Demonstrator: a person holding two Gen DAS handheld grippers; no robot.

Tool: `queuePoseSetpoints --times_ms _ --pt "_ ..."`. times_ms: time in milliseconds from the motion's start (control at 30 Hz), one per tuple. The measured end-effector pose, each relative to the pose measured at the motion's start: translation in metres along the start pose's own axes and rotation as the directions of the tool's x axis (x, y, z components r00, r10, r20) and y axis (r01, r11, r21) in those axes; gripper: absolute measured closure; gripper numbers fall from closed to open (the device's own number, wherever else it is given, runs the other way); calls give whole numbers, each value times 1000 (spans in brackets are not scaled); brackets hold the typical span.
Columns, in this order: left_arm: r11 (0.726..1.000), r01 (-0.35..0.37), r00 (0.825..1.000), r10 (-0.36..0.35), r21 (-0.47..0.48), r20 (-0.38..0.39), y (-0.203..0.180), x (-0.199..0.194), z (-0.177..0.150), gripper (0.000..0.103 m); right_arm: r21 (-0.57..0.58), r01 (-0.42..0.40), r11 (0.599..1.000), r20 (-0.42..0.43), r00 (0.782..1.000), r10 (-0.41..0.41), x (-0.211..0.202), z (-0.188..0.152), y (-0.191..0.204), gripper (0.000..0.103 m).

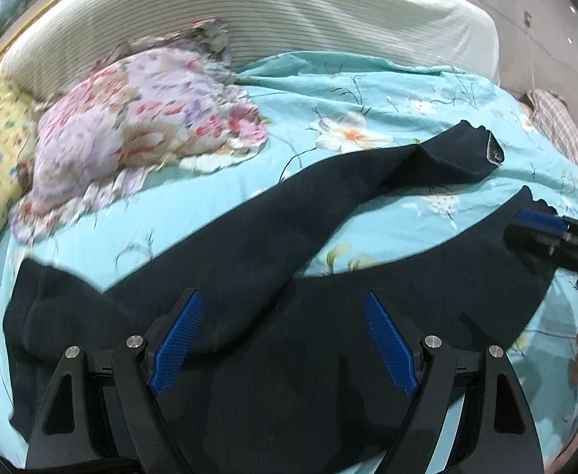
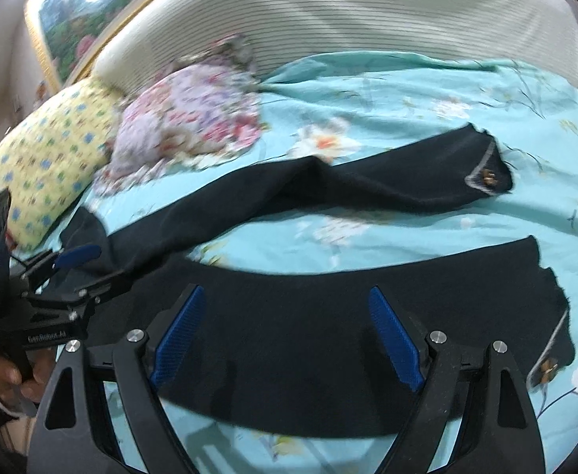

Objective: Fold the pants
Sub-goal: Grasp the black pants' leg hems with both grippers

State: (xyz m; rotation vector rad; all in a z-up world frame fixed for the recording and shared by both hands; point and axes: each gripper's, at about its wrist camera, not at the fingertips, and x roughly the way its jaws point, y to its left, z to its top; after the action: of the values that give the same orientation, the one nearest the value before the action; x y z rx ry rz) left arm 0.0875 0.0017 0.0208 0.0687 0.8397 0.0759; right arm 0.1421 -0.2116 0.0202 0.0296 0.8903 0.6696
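Both sets of fingers stand wide with nothing between them: left gripper [image 1: 281, 335] hovers over the seat end of the pants [image 1: 249, 276], right gripper [image 2: 285, 335] over the near leg toward its hem, blue pads clear of the cloth on each.

Pants lie flat on the turquoise floral bedspread [image 1: 368, 91], spread in a V along the near edge of the bed: waist end at the left, two legs running right. Near leg sits under my grippers; far leg angles off toward the right side, cuff with a small brass button [image 2: 488, 175] showing.

My read on handling: dark, thin woven cloth, light, fully limp, will drape and drag, not slippery on the bedspread. Pinch single edges low, waistband corner with the left, near hem with the right, then carry that leg over onto the far one. Risk: grabbing bedspread along with the cloth.

Further back, a crumpled floral garment [image 1: 142, 118], a yellow patterned pillow [image 2: 51, 158], then the striped headboard [image 1: 289, 8].
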Motion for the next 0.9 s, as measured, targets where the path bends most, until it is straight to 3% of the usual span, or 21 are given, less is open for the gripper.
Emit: queuePoseSetpoints --times_ms 167,433,767,800,833,867,900 --pt "997 -3 1000 3 78 5 -17 21 29 19 154 -14 988 30 1000 10 3 25 -36 18" --pt "978 -40 999 40 204 3 -41 67 66 19 327 33 944 28 999 -45 15 56 -85 18" --pt "950 -83 996 93 300 -17 -39 112 80 19 488 61 871 -12 998 -63 40 64 -138 18" --pt "948 -82 996 91 308 -14 -40 113 80 22 494 59 868 -12 998 -61 42 65 -141 25" --pt "946 -72 997 78 316 -8 -40 112 79 40 496 57 867 -11 998 -59 44 65 -142 33" --pt "945 -46 999 53 324 -13 -41 111 78 54 496 62 866 -17 998 -62 46 66 -143 49" --pt "943 -13 999 26 333 -34 -42 111 77 76 497 69 865 -24 998 -66 48 66 -143 60"
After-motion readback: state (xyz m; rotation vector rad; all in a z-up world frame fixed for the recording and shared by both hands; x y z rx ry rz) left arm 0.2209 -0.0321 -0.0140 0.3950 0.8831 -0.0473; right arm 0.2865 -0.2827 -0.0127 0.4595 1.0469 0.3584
